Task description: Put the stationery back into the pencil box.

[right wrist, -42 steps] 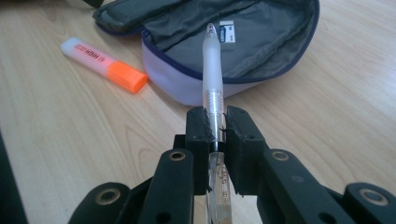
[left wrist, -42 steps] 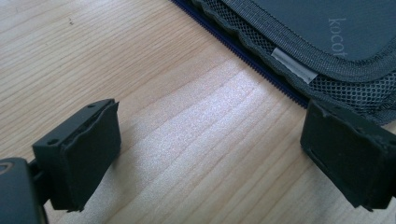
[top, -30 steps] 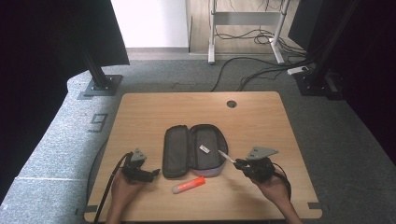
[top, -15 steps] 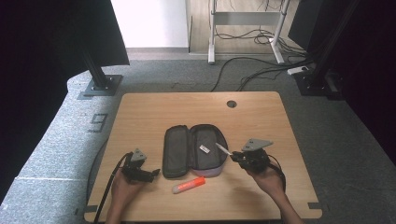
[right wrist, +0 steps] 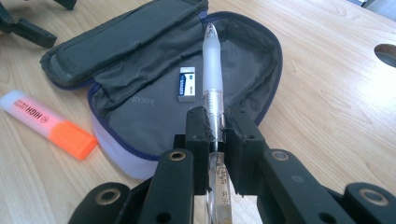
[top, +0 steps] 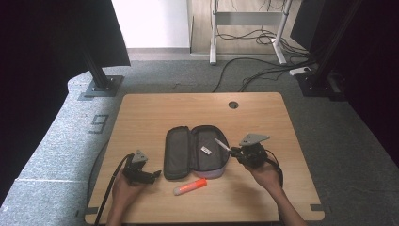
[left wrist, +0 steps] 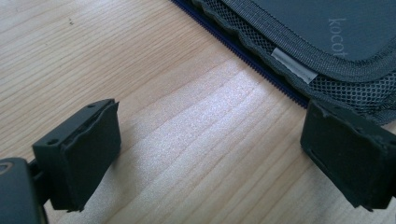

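Pen (right wrist: 214, 65) sits pinched between the jaws of the right gripper (right wrist: 215, 123), its long axis running straight out ahead of them, tip pointing over the open pencil case (right wrist: 140, 100). The right gripper view makes out an eraser (right wrist: 187, 83) inside the case just left of the pen, and a highlighter (right wrist: 46, 121) off to the left on the table (right wrist: 336, 93). In the high view the pen is a thin pale sliver. The left gripper (left wrist: 210, 154) rests with jaws wide apart on bare wood, the case edge just ahead.
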A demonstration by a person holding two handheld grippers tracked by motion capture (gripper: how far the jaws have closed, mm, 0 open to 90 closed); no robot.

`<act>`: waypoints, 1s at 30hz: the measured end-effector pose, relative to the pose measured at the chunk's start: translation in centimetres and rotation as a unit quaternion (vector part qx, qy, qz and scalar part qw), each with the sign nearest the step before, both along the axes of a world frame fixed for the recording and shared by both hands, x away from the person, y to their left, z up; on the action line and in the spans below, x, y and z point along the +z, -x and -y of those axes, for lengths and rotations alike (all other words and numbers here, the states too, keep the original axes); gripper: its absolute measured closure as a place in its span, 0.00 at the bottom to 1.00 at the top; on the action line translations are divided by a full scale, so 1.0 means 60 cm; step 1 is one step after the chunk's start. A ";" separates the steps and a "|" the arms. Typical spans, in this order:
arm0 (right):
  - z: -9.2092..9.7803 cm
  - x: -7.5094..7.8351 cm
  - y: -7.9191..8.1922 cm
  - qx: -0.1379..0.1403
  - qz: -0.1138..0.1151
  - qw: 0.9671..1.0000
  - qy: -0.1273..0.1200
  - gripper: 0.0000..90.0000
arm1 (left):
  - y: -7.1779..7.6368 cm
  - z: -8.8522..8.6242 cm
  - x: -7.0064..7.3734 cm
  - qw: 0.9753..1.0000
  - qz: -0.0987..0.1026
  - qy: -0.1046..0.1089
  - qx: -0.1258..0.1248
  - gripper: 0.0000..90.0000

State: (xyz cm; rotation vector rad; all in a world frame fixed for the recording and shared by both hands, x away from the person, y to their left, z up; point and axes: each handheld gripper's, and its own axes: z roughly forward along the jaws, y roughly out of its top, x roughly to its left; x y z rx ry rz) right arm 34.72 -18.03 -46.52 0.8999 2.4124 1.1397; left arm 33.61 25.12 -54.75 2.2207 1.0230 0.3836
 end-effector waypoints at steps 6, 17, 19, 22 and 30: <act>-0.011 -0.001 -0.013 -0.003 -0.002 1.000 0.003 0.87 | 0.000 0.000 0.000 1.000 0.000 0.000 0.000 0.06; -0.040 0.000 -0.038 0.000 0.000 1.000 0.008 0.87 | 0.000 0.000 0.000 1.000 0.000 0.000 0.000 0.06; -0.046 0.000 -0.043 0.001 0.001 1.000 0.010 0.87 | 0.000 0.000 0.000 1.000 0.000 0.000 0.000 0.06; -0.056 -0.001 -0.048 0.001 0.001 1.000 0.013 0.87 | 0.000 0.000 0.000 1.000 0.000 0.000 -0.001 0.06; -0.082 -0.008 -0.064 0.001 0.002 1.000 0.025 0.87 | 0.000 0.000 0.000 1.000 0.000 -0.001 -0.001 0.06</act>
